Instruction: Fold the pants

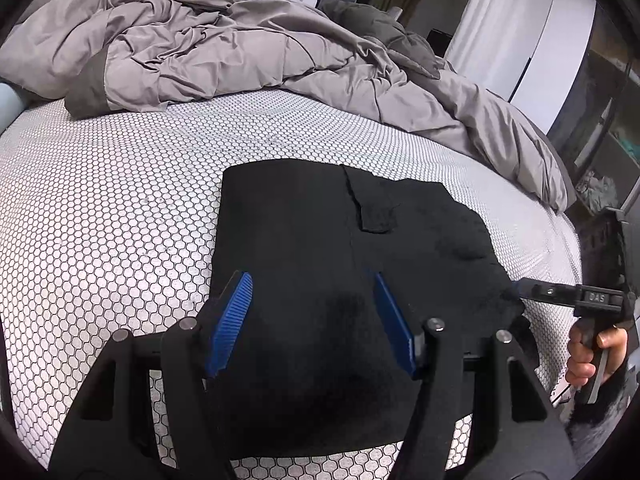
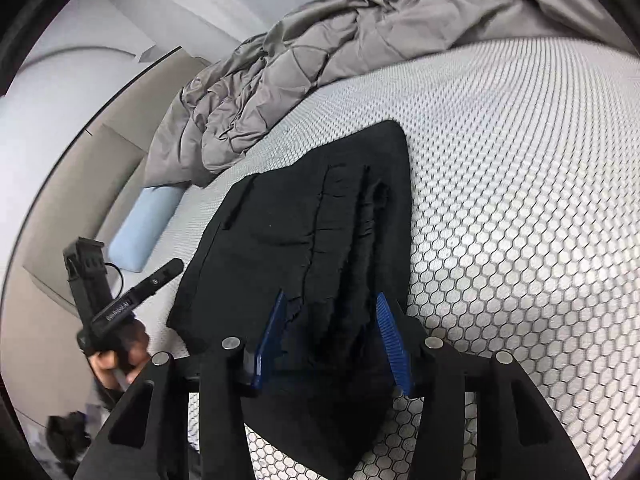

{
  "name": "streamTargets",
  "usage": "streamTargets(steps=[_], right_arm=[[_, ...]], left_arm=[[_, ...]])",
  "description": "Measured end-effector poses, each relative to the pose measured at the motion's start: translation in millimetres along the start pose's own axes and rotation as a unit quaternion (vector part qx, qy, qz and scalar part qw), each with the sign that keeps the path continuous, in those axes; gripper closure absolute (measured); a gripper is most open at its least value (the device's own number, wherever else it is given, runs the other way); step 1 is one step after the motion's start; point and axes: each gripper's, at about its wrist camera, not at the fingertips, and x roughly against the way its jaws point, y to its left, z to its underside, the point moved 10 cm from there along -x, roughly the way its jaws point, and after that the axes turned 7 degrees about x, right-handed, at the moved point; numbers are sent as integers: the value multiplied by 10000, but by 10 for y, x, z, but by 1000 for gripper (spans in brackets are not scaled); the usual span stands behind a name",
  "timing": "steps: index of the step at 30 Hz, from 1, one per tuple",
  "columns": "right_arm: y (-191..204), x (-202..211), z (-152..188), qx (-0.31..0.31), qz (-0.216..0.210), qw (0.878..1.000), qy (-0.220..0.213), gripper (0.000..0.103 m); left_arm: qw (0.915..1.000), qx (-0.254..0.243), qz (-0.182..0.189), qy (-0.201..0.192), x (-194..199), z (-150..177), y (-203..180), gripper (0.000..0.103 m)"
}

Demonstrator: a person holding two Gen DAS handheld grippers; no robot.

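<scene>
Left wrist view: folded pants [image 1: 320, 280] run bottom to centre, bare mattress [image 1: 100, 220] at left; left gripper [image 1: 312, 292] and right gripper [image 2: 332, 312] both spread wide.

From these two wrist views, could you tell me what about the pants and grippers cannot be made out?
- Black pants: near edge hidden behind the left gripper in the left wrist view; dark cloth swallows the fold layers.
- Right gripper: right wrist view, whether its fingers touch the cloth is unclear.
- Grey duvet: far side cut off by the fisheye rim.
</scene>
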Motion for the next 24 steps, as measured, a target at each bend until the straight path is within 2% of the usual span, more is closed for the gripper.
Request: streamTargets(steps=[4,7,9,13,16,19,22,24], right_arm=[[-59,-228,-31,-193,-312,9991,217,53],[-28,-223,-66,-314,-442,9983,202,54],[50,-140,-104,-170,-326,9993,88,54],[300,-34,-90,220,-478,9986,-21,54],[325,-173,-1,388,-474,9979,212,54],[221,-439,74,-51,-771,9958,486,55],[115,-458,-5,-380,-885,9949,305,78],[177,-361,-60,-226,-816,9963,148,83]], left_arm=[[9999,-81,-57,17,-13,28,-17,43],[9999,-109,-88,-9,2,32,-13,43],[9999,-90,-91,-30,22,27,5,43],[9999,-80,-94,-49,56,27,23,43],[9999,-103,-104,-25,52,47,15,43],[9998,-147,-122,-17,45,58,-3,43],[9998,-128,-128,-47,61,40,7,43],[9999,-52,-80,-59,82,14,36,43]])
